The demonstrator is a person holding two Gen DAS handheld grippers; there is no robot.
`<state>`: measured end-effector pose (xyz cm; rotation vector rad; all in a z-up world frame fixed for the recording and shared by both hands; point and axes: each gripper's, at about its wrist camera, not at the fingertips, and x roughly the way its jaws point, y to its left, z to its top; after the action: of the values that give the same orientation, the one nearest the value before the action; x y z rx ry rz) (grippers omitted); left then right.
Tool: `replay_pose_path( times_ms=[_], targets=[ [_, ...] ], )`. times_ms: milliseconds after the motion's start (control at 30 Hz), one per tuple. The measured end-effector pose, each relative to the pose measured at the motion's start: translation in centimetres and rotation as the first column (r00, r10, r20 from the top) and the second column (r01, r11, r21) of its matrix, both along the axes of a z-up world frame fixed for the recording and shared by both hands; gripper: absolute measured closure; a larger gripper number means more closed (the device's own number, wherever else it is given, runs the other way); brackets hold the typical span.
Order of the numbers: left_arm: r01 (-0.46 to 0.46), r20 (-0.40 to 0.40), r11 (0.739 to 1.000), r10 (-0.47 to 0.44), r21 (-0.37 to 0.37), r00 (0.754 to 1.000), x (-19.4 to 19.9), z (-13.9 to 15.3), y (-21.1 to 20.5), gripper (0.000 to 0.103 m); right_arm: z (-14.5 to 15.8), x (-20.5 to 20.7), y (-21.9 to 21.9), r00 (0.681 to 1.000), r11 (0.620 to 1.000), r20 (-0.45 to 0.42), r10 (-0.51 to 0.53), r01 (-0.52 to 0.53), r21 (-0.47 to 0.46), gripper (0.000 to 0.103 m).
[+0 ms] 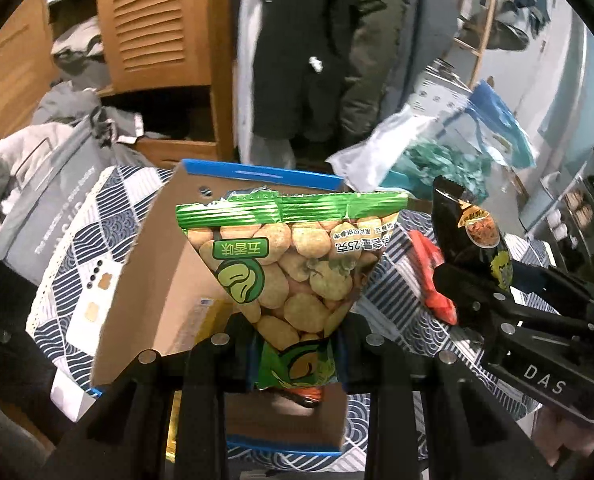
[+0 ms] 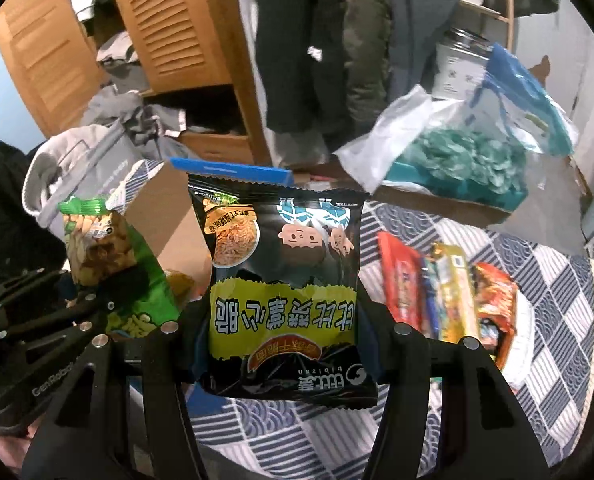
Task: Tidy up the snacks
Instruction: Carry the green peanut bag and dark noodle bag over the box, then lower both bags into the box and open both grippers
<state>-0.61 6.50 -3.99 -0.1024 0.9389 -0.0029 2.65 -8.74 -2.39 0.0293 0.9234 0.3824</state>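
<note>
My left tool (image 1: pixel 297 344) was clamped on the lower end of a green bean-snack packet (image 1: pixel 293 256), which stood upside down over an open cardboard box (image 1: pixel 165 264) with a blue rim. My right tool (image 2: pixel 285 344) gripped a black and yellow noodle-snack packet (image 2: pixel 285 280), also inverted, held just beside the left one above the bench (image 2: pixel 537 280) with its blue and white patterned cloth. To the right, a plate (image 2: pixel 521 344) carried a loose heap of red, yellow and orange snack packets (image 2: pixel 449 292). Beyond them sat a clear bag of teal stuff (image 2: pixel 469 160), possibly wrapped sweets, though the blur kept me from telling.
</note>
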Motion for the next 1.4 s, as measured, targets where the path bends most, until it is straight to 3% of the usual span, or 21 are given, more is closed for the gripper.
replay_pose_path(
  times_ms=[433, 667, 933, 1033, 1267, 1400],
  targets=[
    [-0.119, -0.026, 0.993, 0.118, -0.028, 0.993, 0.4, -1.2, 5.9, 0.074, -1.3, 2.0, 5.9, 0.997, 0.997, -0.031, 0.072, -0.072, -0.005, 0.045],
    [-0.138, -0.036, 0.990, 0.138, 0.002, 0.990, 1.0, -2.4, 7.1, 0.074, -2.1, 2.6, 8.7, 0.992, 0.994, -0.055, 0.111, -0.112, -0.011, 0.045],
    [-0.136, -0.040, 0.990, 0.135, -0.021, 0.990, 1.3, -2.8, 7.9, 0.074, -3.3, 3.2, 10.9, 0.988, 0.990, -0.078, 0.136, -0.139, -0.035, 0.045],
    [-0.139, -0.052, 0.990, 0.138, -0.035, 0.989, 1.4, -3.0, 8.0, 0.069, -3.8, 3.6, 11.0, 0.986, 0.990, -0.095, 0.135, -0.139, -0.030, 0.044],
    [-0.172, -0.062, 0.985, 0.170, -0.033, 0.984, 1.3, -3.2, 8.5, 0.048, -3.4, 3.7, 10.3, 0.991, 0.994, -0.084, 0.105, -0.107, -0.026, 0.037],
    [-0.175, -0.052, 0.984, 0.173, -0.032, 0.983, 1.2, -2.8, 8.5, 0.045, -3.0, 3.9, 9.8, 0.993, 0.996, -0.078, 0.092, -0.094, -0.015, 0.033]
  ],
)
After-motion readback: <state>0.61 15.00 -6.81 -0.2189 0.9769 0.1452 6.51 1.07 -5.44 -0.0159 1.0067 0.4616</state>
